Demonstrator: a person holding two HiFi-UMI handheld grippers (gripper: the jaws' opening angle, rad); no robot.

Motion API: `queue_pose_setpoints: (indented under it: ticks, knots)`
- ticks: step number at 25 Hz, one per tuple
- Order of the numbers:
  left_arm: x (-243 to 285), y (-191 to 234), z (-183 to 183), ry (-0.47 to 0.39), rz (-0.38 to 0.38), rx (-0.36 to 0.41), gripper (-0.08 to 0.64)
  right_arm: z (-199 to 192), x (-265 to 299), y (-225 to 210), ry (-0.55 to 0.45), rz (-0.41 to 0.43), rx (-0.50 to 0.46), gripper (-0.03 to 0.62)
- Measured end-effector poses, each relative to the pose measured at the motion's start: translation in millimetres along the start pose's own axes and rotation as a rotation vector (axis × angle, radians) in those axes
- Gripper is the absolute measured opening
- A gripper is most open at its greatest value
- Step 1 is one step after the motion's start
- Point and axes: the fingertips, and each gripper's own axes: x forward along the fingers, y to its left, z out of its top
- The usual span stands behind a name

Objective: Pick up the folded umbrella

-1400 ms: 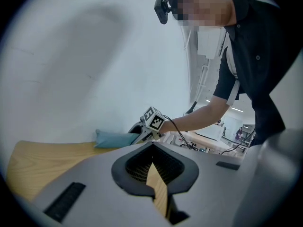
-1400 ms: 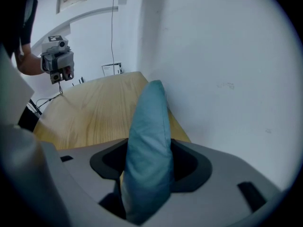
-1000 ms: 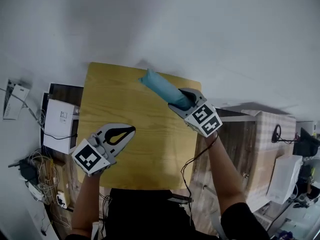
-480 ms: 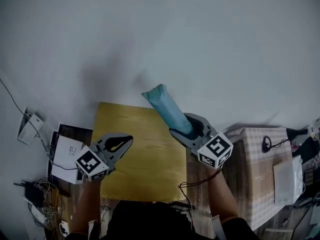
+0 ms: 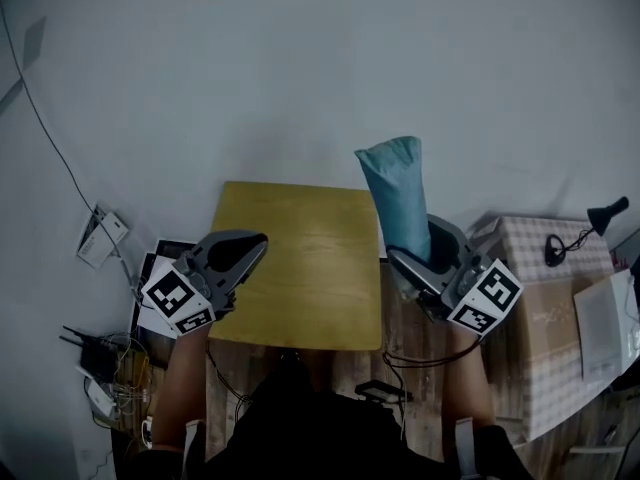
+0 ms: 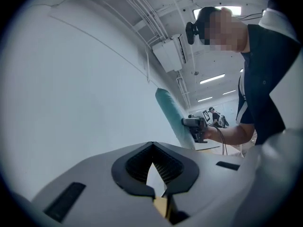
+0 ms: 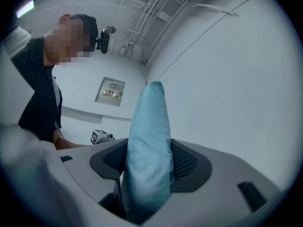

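Unlike overhead, right gripper view shows right tongs (image 7: 147, 148) squeezing folded umbrella (image 7: 149, 122).

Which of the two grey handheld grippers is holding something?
The right gripper: its jaws are shut on the light blue folded umbrella, which sticks out beyond them. The left gripper has its jaws together with nothing between them.

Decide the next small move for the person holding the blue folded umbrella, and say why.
Probably pause and hold it steady with the right hand-held gripper clamped. The folded umbrella stands nearly upright between its jaws, gripped near its lower end, and looks lifted clear of the wooden table, so the pick-up seems done. The left hand-held gripper is shut, empty and apart from it.
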Motion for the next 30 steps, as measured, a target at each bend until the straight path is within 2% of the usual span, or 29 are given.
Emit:
queue_pose_setpoints:
  ticks: [2,7,11,13,19,25,30]
  knots:
    - [-8,-34,3,0.011,-0.016,-0.001,0.012,2,-30,24,-0.029,0.002,0.026,0.273]
    - [-18,-84,5,0.024,-0.054,-0.018,0.012,12,-77,57,-0.117,-0.011,0.123,0.274]
    - [-34,-155,23,-0.016,-0.085,-0.011,0.012,33,-148,103,-0.209,-0.033,0.166,0.275]
    - [-45,-170,29,-0.029,-0.1,-0.009,0.012,42,-164,124,-0.244,-0.043,0.183,0.275]
    - [-49,-172,37,-0.038,-0.166,-0.038,0.012,45,-161,146,-0.195,-0.085,0.169,0.275]
    - [-142,-217,33,-0.07,-0.178,-0.069,0.012,30,-146,260,-0.211,-0.05,0.251,0.275]
    - [-209,-248,25,-0.069,-0.171,-0.097,0.012,14,-138,340,-0.171,-0.021,0.288,0.275]
